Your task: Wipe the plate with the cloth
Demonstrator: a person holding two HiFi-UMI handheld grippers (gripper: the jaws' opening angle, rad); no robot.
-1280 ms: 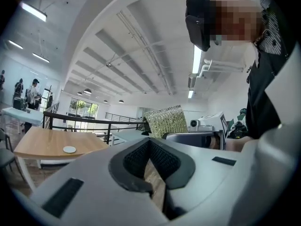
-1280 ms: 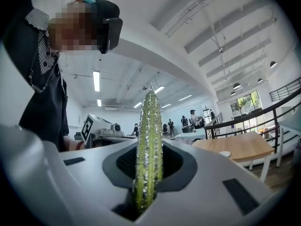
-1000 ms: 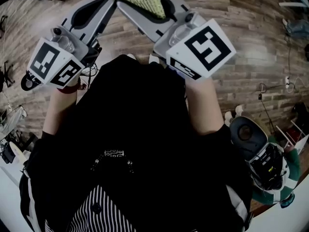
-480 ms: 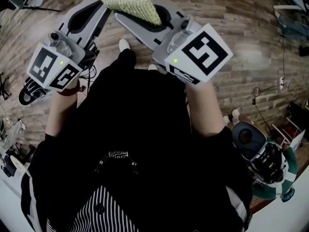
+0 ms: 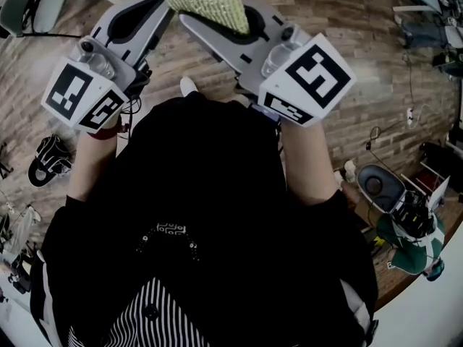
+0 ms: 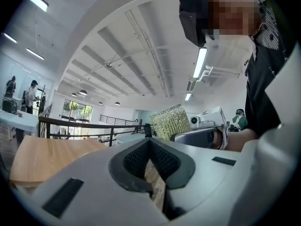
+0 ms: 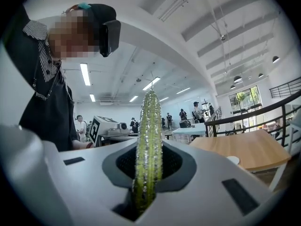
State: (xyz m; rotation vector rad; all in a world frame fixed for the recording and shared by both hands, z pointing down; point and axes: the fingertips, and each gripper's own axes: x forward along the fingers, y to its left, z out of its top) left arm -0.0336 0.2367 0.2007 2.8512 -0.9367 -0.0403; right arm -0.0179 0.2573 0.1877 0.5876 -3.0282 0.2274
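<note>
While I looked down over my black top (image 5: 210, 194), my right gripper (image 5: 217, 19) was raised ahead of it, jaws clenched on the yellow-green nubby woven cloth (image 5: 205, 2). The cloth stood edge-on between the dark pads and fanned out past the jaw tips, well above the top. My left gripper (image 6: 150, 147) was raised beside it, up and to the left of the top, jaws pressed together with nothing between them. Brown wood-plank floor (image 5: 376, 63) showed beyond the top.

Both arms raised; left gripper (image 6: 150, 145) jaws together, empty; right gripper (image 7: 148, 161) clamping cloth (image 7: 149, 121).
</note>
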